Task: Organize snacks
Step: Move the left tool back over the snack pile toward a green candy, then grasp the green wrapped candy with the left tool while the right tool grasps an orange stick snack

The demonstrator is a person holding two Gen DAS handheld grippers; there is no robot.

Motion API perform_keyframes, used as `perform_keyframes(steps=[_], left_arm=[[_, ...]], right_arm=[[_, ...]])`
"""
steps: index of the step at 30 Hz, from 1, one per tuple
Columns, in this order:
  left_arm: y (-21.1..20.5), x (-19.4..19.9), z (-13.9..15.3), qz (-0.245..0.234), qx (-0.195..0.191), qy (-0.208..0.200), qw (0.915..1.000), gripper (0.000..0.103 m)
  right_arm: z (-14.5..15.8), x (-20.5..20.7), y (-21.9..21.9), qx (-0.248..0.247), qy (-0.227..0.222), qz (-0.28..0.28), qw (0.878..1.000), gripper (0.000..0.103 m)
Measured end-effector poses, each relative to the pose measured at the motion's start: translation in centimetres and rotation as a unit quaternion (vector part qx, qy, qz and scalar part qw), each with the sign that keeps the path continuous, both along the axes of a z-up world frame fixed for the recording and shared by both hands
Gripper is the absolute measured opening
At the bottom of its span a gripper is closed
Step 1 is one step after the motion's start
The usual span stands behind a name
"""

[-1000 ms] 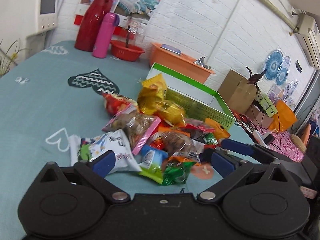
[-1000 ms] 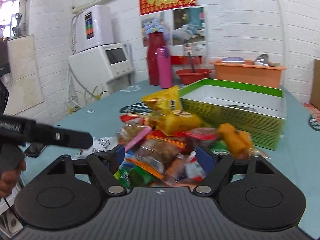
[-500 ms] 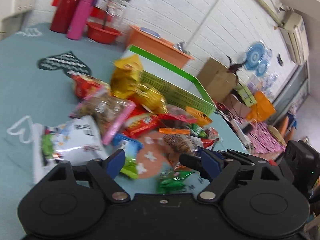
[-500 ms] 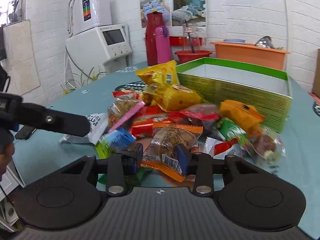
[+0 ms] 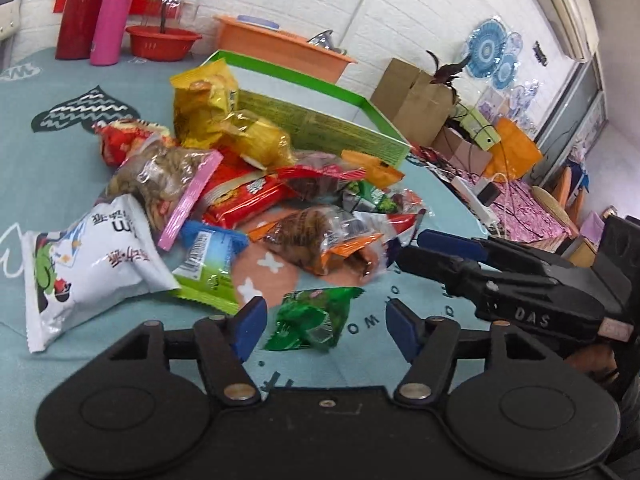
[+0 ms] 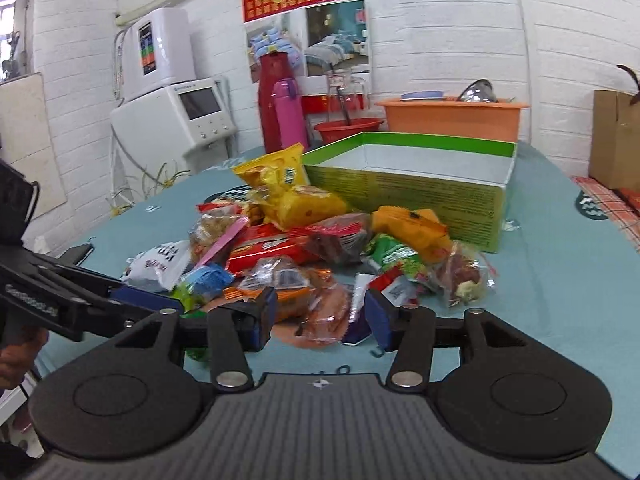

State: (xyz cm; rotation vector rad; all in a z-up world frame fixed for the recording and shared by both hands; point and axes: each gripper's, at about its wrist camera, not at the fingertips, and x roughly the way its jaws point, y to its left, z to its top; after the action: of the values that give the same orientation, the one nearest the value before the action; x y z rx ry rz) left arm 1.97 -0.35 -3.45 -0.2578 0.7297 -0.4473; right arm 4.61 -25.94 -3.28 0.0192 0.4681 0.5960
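A heap of snack packets (image 5: 256,184) lies on the teal tablecloth in front of an open green box (image 5: 320,128) (image 6: 420,196). My left gripper (image 5: 326,330) hangs low over the near cloth. Its jaws are closing around a small green packet (image 5: 312,318), and the pads stand clear of it. My right gripper (image 6: 320,316) is opening, with an orange-trimmed clear packet (image 6: 316,304) lying between its fingers, not pinched. From the left wrist view the right gripper (image 5: 408,246) reaches in from the right, its tips at that same packet (image 5: 320,240).
A red flask (image 6: 274,100), a pink bottle (image 6: 290,116), a red basin (image 6: 348,128) and an orange tub (image 6: 452,118) stand behind the box. A white machine (image 6: 172,120) is at the far left. Cardboard boxes (image 5: 416,96) stand beyond the table's right edge.
My left gripper has dropped and swung right onto the green packet, its jaws narrower. The right gripper narrowed around the orange-trimmed packet, then widened again.
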Motion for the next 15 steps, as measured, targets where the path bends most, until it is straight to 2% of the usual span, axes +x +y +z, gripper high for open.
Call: perform_keyframes(steps=[4,5,6,7,8,11,12,14,15], left_arm=[[-0.3,0.8,-0.3,-0.003,0.001,0.001,1.0000,0.087],[-0.4,0.9,-0.4,-0.006,0.003,0.003,1.0000,0.075],[-0.6,1.0,-0.6,-0.010,0.006,0.008,0.9999,0.054],[-0.6,1.1,-0.8,-0.012,0.009,0.013,0.9998,0.048],[-0.6,1.0,-1.0,-0.012,0.011,0.017,0.9997,0.046],[-0.3,0.7,-1.1,-0.005,0.004,0.016,0.9998,0.050],[-0.2,0.7,-1.0,0.000,0.004,0.016,0.9999,0.060],[-0.2,0.6,-1.0,-0.002,0.003,0.015,0.9999,0.061],[-0.3,0.6,-1.0,-0.005,0.005,0.014,0.9999,0.054]], right_arm=[[-0.5,-0.1,0.8,-0.025,0.002,0.003,1.000,0.082],[-0.6,0.0,0.9,-0.025,0.007,0.007,1.000,0.080],[-0.7,0.1,0.9,-0.023,0.013,0.012,1.000,0.078],[-0.8,0.2,1.1,-0.022,0.019,0.015,0.999,0.077],[-1.0,0.4,1.3,-0.022,0.023,0.014,0.999,0.077],[-1.4,1.6,2.0,-0.028,0.033,-0.002,0.999,0.077],[-1.6,2.0,2.2,-0.028,0.036,-0.005,0.999,0.077],[-2.2,2.8,2.5,-0.034,0.045,-0.013,0.998,0.066],[-2.4,2.8,2.6,-0.040,0.047,-0.011,0.998,0.048]])
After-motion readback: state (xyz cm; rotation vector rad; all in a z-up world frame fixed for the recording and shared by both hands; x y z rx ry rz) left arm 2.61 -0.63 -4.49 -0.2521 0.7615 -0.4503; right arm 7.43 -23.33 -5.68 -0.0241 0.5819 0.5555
